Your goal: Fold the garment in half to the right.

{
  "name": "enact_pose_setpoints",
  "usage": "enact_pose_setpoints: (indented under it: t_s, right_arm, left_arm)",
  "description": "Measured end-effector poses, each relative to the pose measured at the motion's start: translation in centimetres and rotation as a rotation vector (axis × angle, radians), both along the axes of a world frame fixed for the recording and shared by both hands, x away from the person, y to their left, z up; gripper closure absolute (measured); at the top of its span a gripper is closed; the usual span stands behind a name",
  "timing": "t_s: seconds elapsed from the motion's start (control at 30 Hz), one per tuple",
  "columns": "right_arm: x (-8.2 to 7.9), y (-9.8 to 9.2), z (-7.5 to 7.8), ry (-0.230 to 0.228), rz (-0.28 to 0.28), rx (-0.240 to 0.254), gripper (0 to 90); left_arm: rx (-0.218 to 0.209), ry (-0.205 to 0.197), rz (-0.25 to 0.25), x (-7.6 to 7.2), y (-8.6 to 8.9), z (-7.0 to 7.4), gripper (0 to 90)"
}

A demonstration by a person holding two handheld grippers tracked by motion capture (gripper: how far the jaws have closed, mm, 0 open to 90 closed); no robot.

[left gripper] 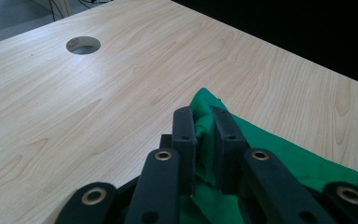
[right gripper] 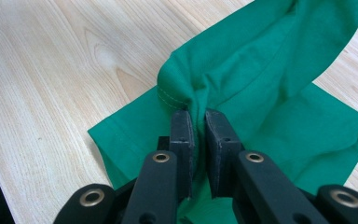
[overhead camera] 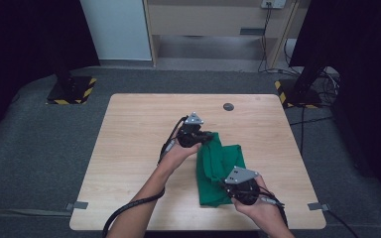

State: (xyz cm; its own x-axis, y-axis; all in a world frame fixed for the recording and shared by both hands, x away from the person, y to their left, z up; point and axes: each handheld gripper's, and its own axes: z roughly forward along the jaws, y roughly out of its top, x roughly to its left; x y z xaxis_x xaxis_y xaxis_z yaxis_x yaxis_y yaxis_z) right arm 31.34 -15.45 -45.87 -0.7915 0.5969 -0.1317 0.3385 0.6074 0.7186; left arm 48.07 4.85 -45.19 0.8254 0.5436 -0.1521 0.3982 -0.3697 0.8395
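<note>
On the pale wooden worktop [overhead camera: 129, 148], a green cloth [overhead camera: 217, 171] lies folded right of centre, with no legible writing on it. Left: the left hand-held gripper [overhead camera: 204, 137], its hand coming in from the lower left with the forearm angled up and right, has its jaws clamped on a bunched fold at the cloth's far corner [left gripper: 205, 126]. A round cable hole [overhead camera: 228, 106] sits beyond, near the far edge. Right: the right hand-held gripper [overhead camera: 226, 185], held from the lower right and pointing left, pinches a hemmed fold [right gripper: 196, 100] at the cloth's near end.
</note>
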Motion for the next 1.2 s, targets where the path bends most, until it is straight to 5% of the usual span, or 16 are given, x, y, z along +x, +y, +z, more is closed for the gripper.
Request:
enact_pose_setpoints:
  t_s: [0.3, 0.5, 0.73, 1.2]
  right_arm:
    - [0.5, 0.2, -0.2, 0.006, 0.001, -0.008, 82.2]
    - [1.1, -0.2, -0.6, 0.016, -0.008, -0.016, 82.2]
    - [1.2, -0.8, -0.9, 0.02, -0.023, -0.018, 82.2]
    - [1.2, -0.8, -0.9, 0.016, -0.023, -0.02, 81.9]
  left_arm:
    - [-0.029, 0.022, 0.031, -0.2, 0.7, -0.2, 68.7]
    - [-0.038, 0.027, 0.035, -0.4, 1.1, -0.3, 68.2]
    - [-0.089, 0.048, 0.02, -0.6, 1.1, -0.4, 62.1]
    - [-0.054, 0.022, 0.027, -1.2, 1.0, -0.3, 53.9]
